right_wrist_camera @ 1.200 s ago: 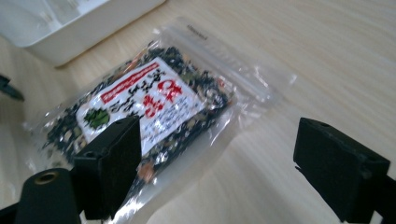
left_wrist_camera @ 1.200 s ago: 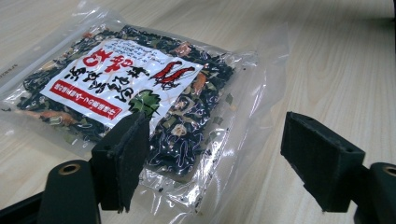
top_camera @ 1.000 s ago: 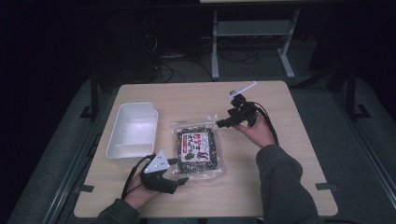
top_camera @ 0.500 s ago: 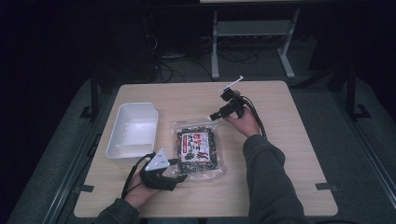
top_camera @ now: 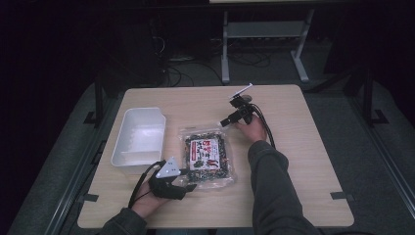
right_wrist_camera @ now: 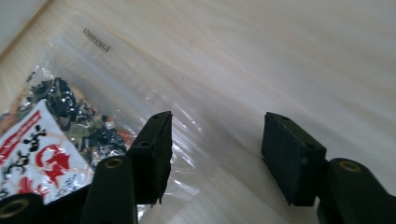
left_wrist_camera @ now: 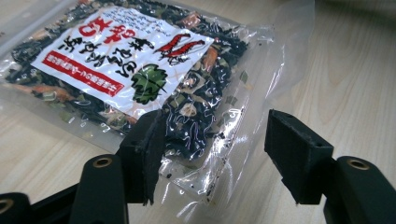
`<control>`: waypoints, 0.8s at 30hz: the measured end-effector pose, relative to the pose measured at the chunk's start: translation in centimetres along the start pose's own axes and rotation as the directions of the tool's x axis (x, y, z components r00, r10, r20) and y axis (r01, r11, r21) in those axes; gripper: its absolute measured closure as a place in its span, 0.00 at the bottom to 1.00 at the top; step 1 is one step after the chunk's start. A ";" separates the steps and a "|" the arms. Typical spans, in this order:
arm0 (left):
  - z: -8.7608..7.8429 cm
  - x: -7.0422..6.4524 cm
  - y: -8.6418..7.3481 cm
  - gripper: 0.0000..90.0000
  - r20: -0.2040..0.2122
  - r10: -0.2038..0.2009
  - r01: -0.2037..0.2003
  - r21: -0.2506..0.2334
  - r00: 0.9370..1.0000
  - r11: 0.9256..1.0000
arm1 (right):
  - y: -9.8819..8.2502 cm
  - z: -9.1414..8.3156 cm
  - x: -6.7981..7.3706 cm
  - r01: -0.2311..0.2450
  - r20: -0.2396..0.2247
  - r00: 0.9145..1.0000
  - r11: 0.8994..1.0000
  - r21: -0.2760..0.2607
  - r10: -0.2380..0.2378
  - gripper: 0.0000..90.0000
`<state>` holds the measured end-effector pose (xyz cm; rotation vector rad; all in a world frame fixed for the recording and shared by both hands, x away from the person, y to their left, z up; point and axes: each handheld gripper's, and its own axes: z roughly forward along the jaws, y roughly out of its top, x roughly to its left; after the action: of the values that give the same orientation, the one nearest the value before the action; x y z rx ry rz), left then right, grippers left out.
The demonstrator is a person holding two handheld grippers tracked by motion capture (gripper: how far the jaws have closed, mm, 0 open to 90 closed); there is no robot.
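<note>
You are looking down on a light wooden surface [top_camera: 303, 161] sitting in the middle of a dim room, catching most of the light while everything around it is falling into shadow. Grey carpeted floor [top_camera: 372, 166] is spreading out on both sides of the surface. Beyond its far edge, a pale metal stand [top_camera: 264, 36] with a low shelf is standing on two splayed feet, and dark cables [top_camera: 183, 73] are lying tangled on the floor just left of that stand. Black tape patches [top_camera: 342, 196] are showing at the surface's near corners.
</note>
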<state>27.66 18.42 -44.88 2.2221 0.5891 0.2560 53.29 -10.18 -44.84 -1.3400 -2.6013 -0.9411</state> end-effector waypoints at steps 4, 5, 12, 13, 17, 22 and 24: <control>0.2 -0.1 0.0 0.43 -0.002 0.006 -0.006 0.017 1.000 1.000 | 0.3 0.4 0.1 0.008 -0.033 0.999 1.000 0.007 -0.008 0.58; 0.3 -0.1 0.0 0.43 0.002 0.005 -0.005 0.030 1.000 1.000 | 0.3 0.7 0.2 0.014 -0.035 0.999 1.000 0.007 -0.014 0.62; 0.6 -0.1 -0.1 0.43 0.005 0.011 -0.012 0.050 1.000 0.999 | 0.2 0.8 -0.1 0.013 -0.059 0.998 1.000 0.007 -0.012 0.88; 0.7 -0.1 -0.1 0.43 0.005 0.011 -0.011 0.051 1.000 0.999 | 0.2 0.8 -0.1 0.013 -0.059 0.998 1.000 0.007 -0.012 0.88; 0.7 0.0 -0.1 0.42 0.017 0.000 -0.001 0.050 1.000 0.999 | 0.2 -0.3 0.0 0.031 -0.106 0.994 0.999 -0.022 -0.033 0.99; 0.5 0.0 0.0 0.41 0.021 -0.002 0.002 0.031 1.000 1.000 | -0.1 -1.4 0.2 0.054 -0.121 0.991 0.998 -0.020 -0.056 0.99; 0.4 0.0 0.0 0.39 0.020 -0.006 0.006 0.012 1.000 1.000 | -0.5 -2.6 0.2 0.056 -0.145 0.987 0.997 -0.059 -0.064 0.99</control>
<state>27.77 18.15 -45.10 2.2312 0.5877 0.2279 52.22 -11.68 -42.98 -1.1612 -2.5355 -1.0841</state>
